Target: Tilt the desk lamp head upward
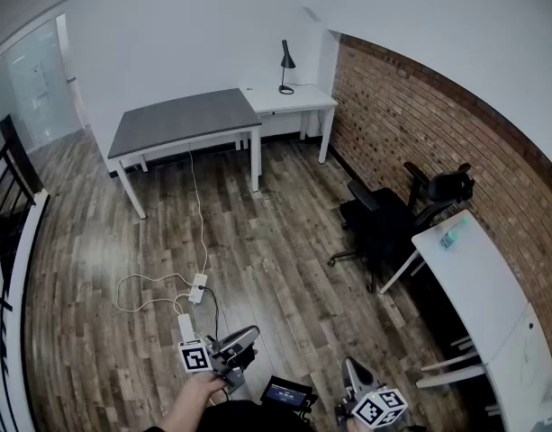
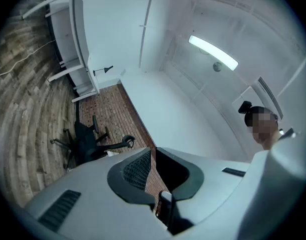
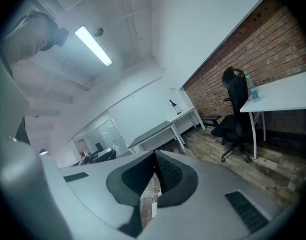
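Left hand-held gripper sits low and close to me, its jaws drawn together at the tips with nothing between them. The right hand-held gripper is fully closed and just as empty. The desk lamp stands on the white bench by the far wall, ahead of both hand-held grippers and well apart from them, with the whole wooden floor between. Its stem runs upright and the lamp head at the top slopes downward, so I judge the lift has to come from under that cone. Neither hand looks clearly nearer to me, as the lamp lies roughly between their lines. The right one is better aimed, though: its view puts the lamp just above and slightly right of its closed jaws, beyond the grey bench. The left gripper view is rolled on its side and pitched towards the ceiling light, with the lamp tiny and far off to one side. Only the head view shows the power strip and its cable lying just ahead of the left hand-held gripper, something to step round on the approach.
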Action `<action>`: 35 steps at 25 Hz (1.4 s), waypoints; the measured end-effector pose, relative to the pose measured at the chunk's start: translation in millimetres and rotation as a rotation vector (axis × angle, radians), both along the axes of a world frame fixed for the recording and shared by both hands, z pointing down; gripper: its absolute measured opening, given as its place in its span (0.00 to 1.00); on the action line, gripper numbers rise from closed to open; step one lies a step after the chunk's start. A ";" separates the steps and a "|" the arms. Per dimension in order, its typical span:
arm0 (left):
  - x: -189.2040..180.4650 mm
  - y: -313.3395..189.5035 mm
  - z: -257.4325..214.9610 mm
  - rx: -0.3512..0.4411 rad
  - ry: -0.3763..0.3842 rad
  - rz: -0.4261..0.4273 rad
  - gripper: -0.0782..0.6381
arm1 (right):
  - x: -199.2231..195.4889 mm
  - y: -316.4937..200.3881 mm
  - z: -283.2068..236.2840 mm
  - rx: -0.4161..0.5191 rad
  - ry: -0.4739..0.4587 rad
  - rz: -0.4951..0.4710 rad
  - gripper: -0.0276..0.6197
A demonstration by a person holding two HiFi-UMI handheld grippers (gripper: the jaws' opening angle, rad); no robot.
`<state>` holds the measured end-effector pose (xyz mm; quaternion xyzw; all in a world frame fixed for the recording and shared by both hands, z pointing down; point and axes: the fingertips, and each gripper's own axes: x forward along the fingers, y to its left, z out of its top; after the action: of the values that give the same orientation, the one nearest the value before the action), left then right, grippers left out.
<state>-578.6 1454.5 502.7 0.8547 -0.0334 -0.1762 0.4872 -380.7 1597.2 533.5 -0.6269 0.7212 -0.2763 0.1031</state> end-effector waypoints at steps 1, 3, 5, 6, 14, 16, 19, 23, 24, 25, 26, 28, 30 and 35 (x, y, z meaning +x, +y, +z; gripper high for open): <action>11.2 -0.3 -0.3 0.004 0.000 -0.001 0.17 | 12.9 -2.7 2.1 -0.003 0.006 -0.007 0.06; 32.0 -2.4 0.3 0.011 0.001 -0.009 0.17 | 38.0 -9.3 6.4 -0.010 0.011 -0.018 0.06; 46.0 -9.4 3.7 0.011 -0.002 -0.027 0.17 | 56.5 -18.0 10.2 -0.018 -0.002 -0.021 0.06; 49.4 -13.8 6.2 0.005 -0.007 -0.037 0.17 | 60.4 -22.0 10.5 -0.019 -0.014 -0.024 0.06; 71.3 -53.1 19.5 -0.028 0.005 -0.069 0.17 | 80.3 -55.1 25.4 -0.063 -0.047 -0.048 0.06; 77.2 -72.1 30.3 -0.052 0.015 -0.075 0.17 | 87.2 -70.8 26.9 -0.077 -0.037 -0.042 0.06; 89.4 -109.7 49.5 -0.093 0.041 -0.080 0.17 | 102.1 -102.4 34.6 -0.120 -0.013 -0.024 0.06; 95.4 -180.0 57.7 -0.125 0.069 -0.100 0.17 | 115.5 -168.7 34.7 -0.163 -0.015 0.008 0.06; 93.0 -200.4 53.0 -0.117 0.083 -0.109 0.17 | 112.6 -191.3 29.5 -0.155 -0.016 -0.003 0.06; 91.0 -222.1 47.3 -0.104 0.099 -0.119 0.17 | 109.5 -216.1 23.6 -0.147 -0.010 -0.021 0.06; 90.4 -244.1 41.8 -0.091 0.112 -0.128 0.17 | 107.2 -242.6 16.4 -0.139 0.002 -0.042 0.06; 90.6 -282.8 32.8 -0.076 0.128 -0.142 0.17 | 103.1 -292.4 -1.6 -0.117 0.026 -0.084 0.06; 84.8 -312.6 27.2 -0.065 0.133 -0.152 0.17 | 95.3 -329.9 -17.3 -0.084 0.034 -0.114 0.06; 61.2 -372.1 24.4 -0.067 0.139 -0.196 0.17 | 82.7 -387.9 -21.7 -0.064 0.009 -0.125 0.06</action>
<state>-517.4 1082.4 527.1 0.8163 -0.0887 -0.2809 0.4968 -298.0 1209.3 511.7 -0.5847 0.7502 -0.3025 0.0624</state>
